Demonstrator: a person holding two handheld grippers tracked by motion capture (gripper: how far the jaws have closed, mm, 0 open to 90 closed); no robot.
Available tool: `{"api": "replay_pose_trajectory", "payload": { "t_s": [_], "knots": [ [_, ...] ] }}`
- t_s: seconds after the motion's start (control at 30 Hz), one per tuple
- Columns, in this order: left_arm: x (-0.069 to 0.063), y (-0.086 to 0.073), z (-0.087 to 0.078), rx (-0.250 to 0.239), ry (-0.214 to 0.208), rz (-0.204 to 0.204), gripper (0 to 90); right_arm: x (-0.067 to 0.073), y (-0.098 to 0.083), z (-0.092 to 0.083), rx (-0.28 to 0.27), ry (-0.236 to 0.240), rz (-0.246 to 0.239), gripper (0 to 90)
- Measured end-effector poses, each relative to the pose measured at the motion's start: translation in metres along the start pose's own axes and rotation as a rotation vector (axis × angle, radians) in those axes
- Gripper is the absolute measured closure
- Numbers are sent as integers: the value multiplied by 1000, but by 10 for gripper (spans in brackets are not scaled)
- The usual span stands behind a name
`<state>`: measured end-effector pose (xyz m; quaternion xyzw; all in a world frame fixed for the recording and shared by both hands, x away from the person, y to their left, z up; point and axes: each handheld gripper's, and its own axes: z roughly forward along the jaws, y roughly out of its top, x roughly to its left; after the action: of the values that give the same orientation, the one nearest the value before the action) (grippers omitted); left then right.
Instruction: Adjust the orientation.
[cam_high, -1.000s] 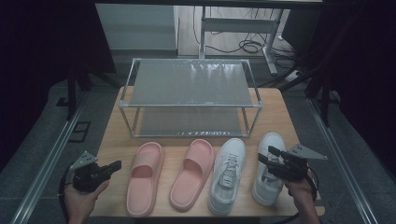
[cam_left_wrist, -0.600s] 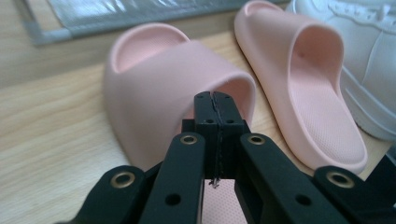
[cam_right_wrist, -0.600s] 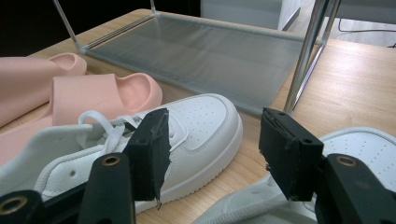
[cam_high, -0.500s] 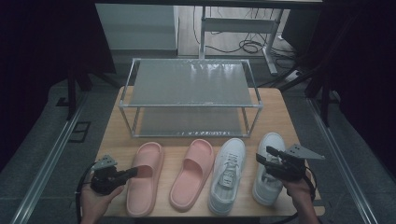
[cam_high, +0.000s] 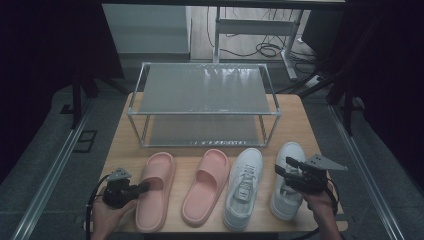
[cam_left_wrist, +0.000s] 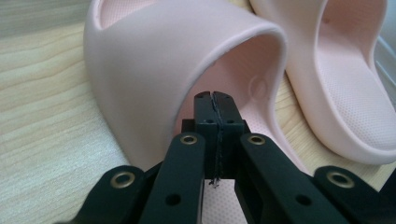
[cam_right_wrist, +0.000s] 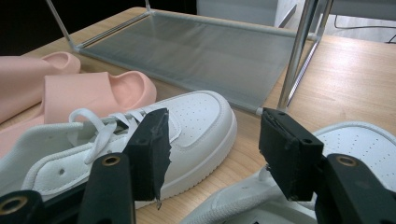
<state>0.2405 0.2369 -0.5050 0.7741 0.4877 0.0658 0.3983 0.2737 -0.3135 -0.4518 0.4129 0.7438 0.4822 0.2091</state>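
Observation:
Two pink slippers and two white sneakers stand in a row at the table's front. My left gripper (cam_high: 145, 187) is shut with nothing between its jaws. Its tips (cam_left_wrist: 215, 99) sit low over the left slipper (cam_high: 159, 172) (cam_left_wrist: 154, 70), right at the mouth of its strap. Beside that one lies the right slipper (cam_high: 205, 192) (cam_left_wrist: 341, 70). My right gripper (cam_high: 283, 168) (cam_right_wrist: 212, 149) hovers open over the right sneaker (cam_high: 292, 152) (cam_right_wrist: 369, 140). The left sneaker (cam_high: 243, 187) (cam_right_wrist: 187, 126) lies just past its left jaw, untouched.
A two-tier metal shoe rack (cam_high: 205, 90) (cam_right_wrist: 210, 51) with grey mesh shelves stands behind the shoes on the wooden table (cam_high: 295, 125). Both shelves are bare. Dark floor, rails and cables surround the table.
My left gripper has moved right and down from the table's left edge to the left slipper's opening. The right gripper has stayed over the right sneaker.

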Motion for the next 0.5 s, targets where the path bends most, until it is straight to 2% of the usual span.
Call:
{"api": "replay_pose_trajectory", "payload": {
  "t_s": [0.27, 0.5],
  "knots": [
    [5, -1, -1, -4, 4, -10, 900, 1, 1, -2, -3, -4, -3, 433],
    [16, 0, -1, -11, 15, -36, 900, -1, 1, -2, 1, -11, 4, 433]
  ]
}}
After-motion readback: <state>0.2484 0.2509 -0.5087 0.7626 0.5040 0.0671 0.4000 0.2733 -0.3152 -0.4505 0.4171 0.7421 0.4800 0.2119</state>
